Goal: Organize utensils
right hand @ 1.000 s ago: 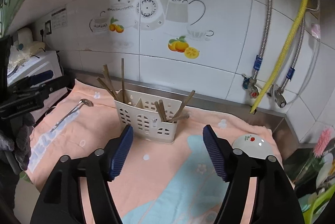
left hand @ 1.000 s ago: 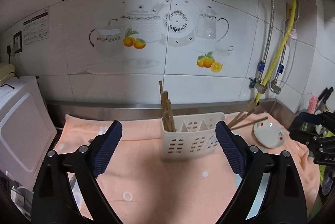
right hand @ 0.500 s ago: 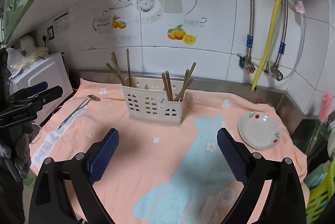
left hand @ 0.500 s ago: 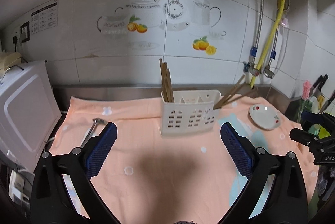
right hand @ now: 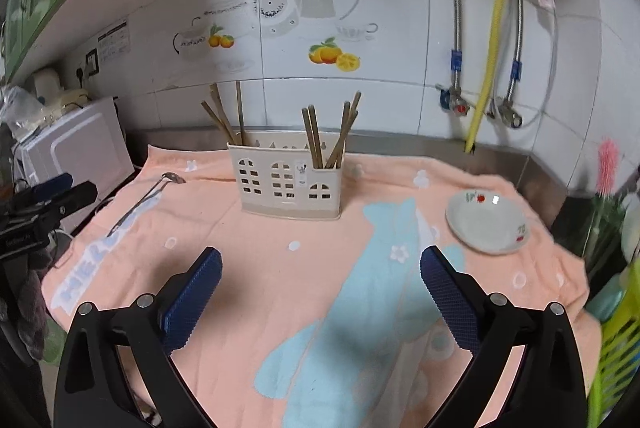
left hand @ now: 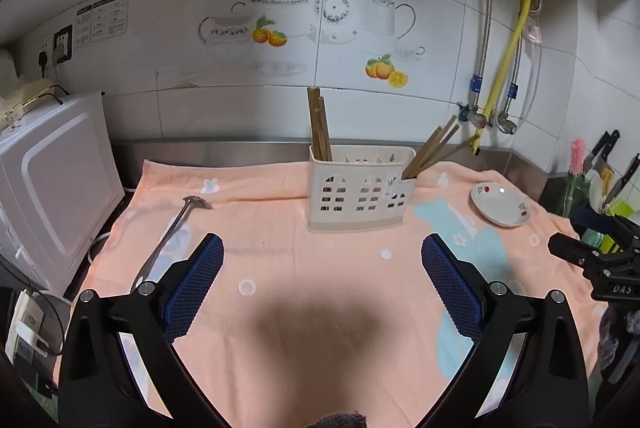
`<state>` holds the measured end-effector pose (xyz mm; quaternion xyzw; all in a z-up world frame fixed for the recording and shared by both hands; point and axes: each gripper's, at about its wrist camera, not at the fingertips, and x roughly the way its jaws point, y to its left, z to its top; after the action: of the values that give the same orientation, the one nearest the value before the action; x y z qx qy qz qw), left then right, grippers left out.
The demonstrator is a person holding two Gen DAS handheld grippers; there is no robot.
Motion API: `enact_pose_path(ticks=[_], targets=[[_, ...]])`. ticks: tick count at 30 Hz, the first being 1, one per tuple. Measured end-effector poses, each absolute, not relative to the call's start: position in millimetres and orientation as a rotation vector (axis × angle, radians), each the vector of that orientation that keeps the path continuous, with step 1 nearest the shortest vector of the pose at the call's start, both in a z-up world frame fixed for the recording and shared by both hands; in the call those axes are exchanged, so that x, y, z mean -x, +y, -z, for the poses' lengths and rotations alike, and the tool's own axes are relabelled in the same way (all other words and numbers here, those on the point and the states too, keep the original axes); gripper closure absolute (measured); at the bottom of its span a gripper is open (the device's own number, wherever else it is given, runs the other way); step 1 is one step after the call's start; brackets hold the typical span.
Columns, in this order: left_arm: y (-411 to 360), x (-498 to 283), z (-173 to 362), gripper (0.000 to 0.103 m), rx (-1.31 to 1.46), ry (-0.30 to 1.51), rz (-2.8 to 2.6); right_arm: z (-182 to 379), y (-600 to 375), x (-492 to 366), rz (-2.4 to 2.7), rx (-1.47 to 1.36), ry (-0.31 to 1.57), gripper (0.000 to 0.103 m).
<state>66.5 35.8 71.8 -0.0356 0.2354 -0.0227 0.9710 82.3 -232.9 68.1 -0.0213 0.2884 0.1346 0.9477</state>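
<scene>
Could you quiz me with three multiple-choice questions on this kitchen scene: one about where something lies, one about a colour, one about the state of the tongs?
1. Where does the metal spoon lie?
A. inside the white holder
B. flat on the towel, left of the holder
C. on the small plate

2. What colour is most of the towel under everything?
A. peach-orange
B. dark green
C. black

3. How do the left tongs and right tongs stand?
A. both shut on chopsticks
B. one shut on the plate
C. both wide open, empty

Answers: 1 B, the spoon rests on the cloth apart from the white holder. 2 A, peach-orange with pale blue shapes. 3 C, only bare towel shows between the blue pads in each view; the chopsticks stand in the holder and the plate lies untouched.
</scene>
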Motion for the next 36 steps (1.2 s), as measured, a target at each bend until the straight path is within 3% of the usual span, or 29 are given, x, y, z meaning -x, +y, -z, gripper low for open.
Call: enact_pose_path(ticks=[36], targets=[[16,-46,-49,0.005,0.056,0.513,0.151,-52,-228,-60,-0.269,0.014,0.590,0.007]])
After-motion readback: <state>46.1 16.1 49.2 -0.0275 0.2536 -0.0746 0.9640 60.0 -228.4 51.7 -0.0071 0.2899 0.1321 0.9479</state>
